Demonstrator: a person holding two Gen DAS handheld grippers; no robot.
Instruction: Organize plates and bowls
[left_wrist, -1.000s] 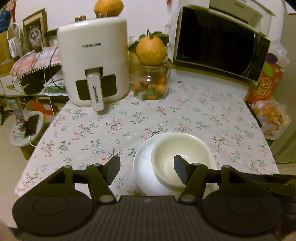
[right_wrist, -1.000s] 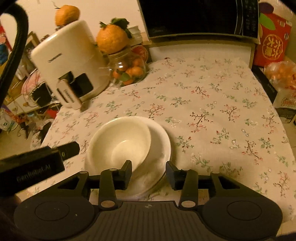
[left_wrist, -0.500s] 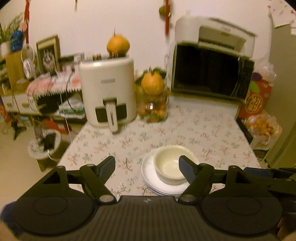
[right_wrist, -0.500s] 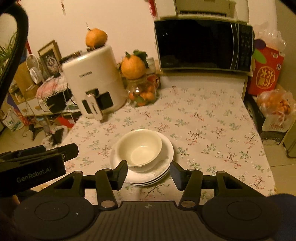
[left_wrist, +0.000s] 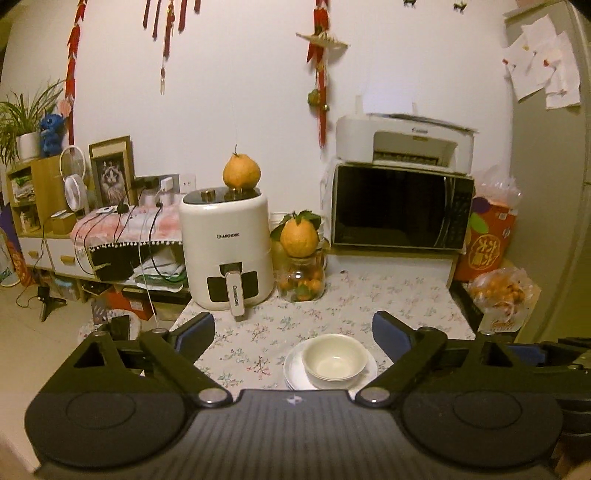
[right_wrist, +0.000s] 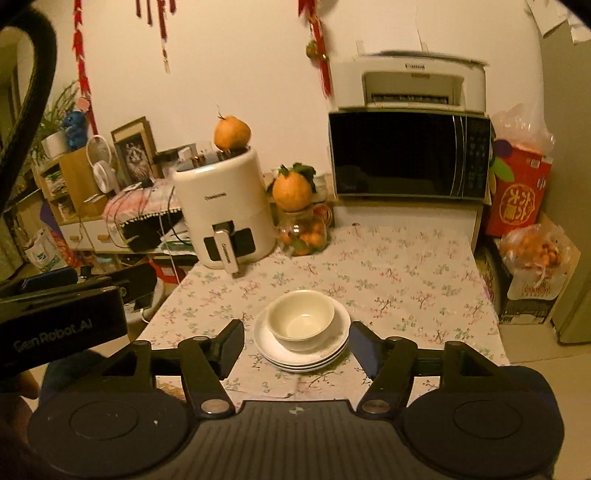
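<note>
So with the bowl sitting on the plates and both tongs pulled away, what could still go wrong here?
1. The cream ceramic bowl sits off-centre, toward the left, on the stack of white plates, so a knock could tip it.
2. The stack stands near the front edge of the floral tablecloth; tugging the cloth could drag it off.
3. The open left tongs and right tongs hang above it; dipping could clip the rim.

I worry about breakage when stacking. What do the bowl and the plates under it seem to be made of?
Bowl: likely glazed ceramic or porcelain; cream, smooth, with a soft sheen and a thick rim. Plates: white, glossy, thin-edged, probably the same ware. Melamine cannot be ruled out by look alone.
</note>
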